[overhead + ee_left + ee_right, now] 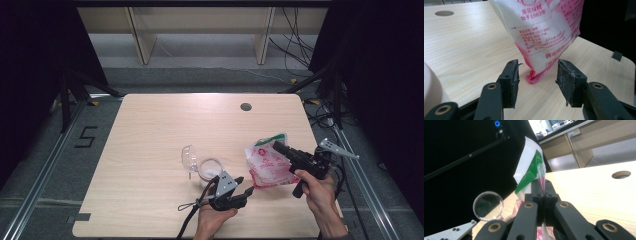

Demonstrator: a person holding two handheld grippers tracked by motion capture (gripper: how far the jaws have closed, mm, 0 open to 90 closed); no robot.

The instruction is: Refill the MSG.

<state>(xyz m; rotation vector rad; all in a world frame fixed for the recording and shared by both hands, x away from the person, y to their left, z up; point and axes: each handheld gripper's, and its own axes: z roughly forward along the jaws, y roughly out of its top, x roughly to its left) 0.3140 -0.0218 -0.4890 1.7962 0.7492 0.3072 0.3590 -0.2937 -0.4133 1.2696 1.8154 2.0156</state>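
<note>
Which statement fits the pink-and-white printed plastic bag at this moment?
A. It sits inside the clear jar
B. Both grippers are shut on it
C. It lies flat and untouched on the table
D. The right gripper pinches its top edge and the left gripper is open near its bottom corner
D: the right gripper is shut on the pink-and-white printed plastic bag, while the left gripper stands open around its lower corner.

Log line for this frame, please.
right gripper: shut on bag top, lifted | left gripper: open, jaws either side of bag's bottom corner | jar: open, on table
</note>
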